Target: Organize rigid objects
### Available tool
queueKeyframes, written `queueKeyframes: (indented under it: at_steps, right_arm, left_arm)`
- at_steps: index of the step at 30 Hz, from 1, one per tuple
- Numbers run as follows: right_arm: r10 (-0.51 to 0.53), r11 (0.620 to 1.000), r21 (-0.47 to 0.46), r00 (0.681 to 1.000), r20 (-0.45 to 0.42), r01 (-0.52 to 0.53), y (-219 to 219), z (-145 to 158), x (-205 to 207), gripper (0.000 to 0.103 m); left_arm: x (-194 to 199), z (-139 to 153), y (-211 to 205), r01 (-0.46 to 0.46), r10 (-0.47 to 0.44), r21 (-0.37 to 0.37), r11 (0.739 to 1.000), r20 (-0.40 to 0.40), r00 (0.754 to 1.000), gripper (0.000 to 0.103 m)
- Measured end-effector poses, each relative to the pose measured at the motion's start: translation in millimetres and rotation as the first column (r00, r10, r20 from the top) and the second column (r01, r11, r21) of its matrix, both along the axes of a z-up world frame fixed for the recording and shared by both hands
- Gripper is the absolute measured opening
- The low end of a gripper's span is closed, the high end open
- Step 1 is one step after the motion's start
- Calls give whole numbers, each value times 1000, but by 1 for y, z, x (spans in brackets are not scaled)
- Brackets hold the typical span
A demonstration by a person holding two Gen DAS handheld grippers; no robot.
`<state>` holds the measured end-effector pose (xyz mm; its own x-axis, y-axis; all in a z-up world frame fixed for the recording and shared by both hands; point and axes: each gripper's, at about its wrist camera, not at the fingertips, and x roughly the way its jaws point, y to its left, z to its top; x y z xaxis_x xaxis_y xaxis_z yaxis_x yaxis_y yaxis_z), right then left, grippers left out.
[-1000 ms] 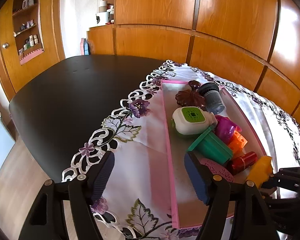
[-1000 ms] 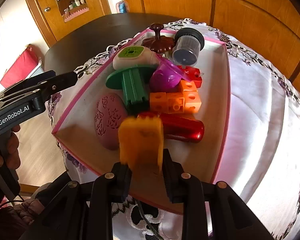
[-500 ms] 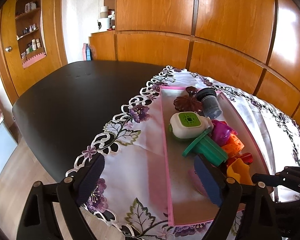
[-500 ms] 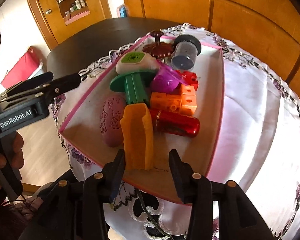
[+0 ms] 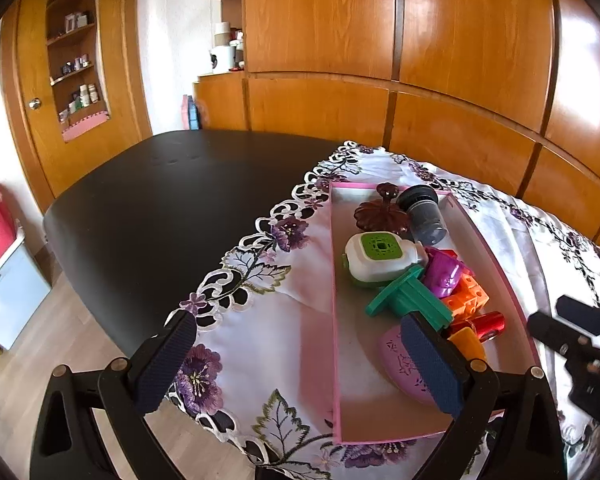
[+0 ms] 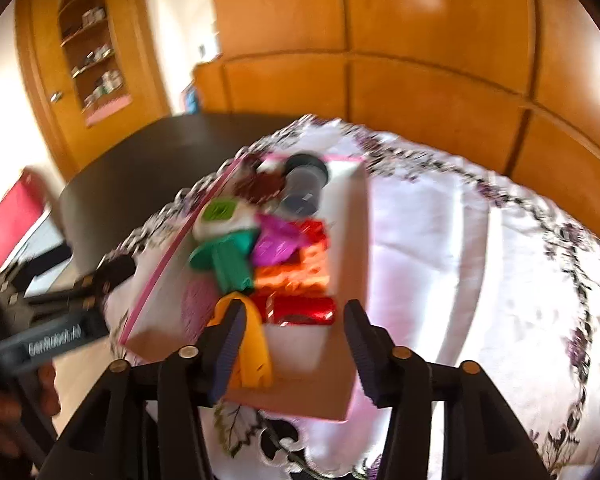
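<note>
A pink-rimmed tray (image 5: pixel 333 320) on the embroidered cloth holds several toys. At its near end a yellow piece (image 6: pixel 254 360) lies by a red can (image 6: pixel 303 310), and the yellow piece (image 5: pixel 465 342) also shows in the left wrist view. My right gripper (image 6: pixel 296 344) hovers over that end with its jaws opening. The yellow piece rests beside its left finger (image 6: pixel 228 340), and the other pad stands well clear of it. My left gripper (image 5: pixel 300 360) is over the cloth at the tray's left rim. Its jaws are opening wide and nothing is gripped.
A white cloth (image 5: pixel 260 320) with purple flowers covers the right part of a dark table (image 5: pixel 160 200). Wood panelling (image 5: pixel 459 80) stands close behind. A hand (image 6: pixel 4 412) holds the left gripper (image 6: pixel 56 336) at the tray's left side.
The right gripper's jaws came off the yellow piece, which now lies at the tray's near end, and the gripper lifted back. The left gripper's jaws spread wider.
</note>
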<state>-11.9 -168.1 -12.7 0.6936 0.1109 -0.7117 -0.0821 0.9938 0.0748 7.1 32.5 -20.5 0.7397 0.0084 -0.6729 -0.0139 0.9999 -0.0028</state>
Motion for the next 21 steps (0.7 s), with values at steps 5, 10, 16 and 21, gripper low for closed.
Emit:
queueKeyframes:
  at_steps: [5,10,16,21]
  right_arm:
    - [-89,996,-16,994,56,90,-7,6,-3,52]
    - [-114,993,-24,991,74,116,-6,8,-5,52]
    - [-101,994,-40,991,84,104,1,10,-8,52]
    - [-93,994,-48,992,86,97,4,9,-11,52]
  left_arm:
    - [-9,7,-8,-16,16,4,1000,19,1000,103]
    - [-20,18,-11,-44,43,12,999,75,996,103]
    - [-26,22,-15,-27,26,18,999,86,996,103]
    - [-30,24,-15,-29,28,13,999,103,994,102]
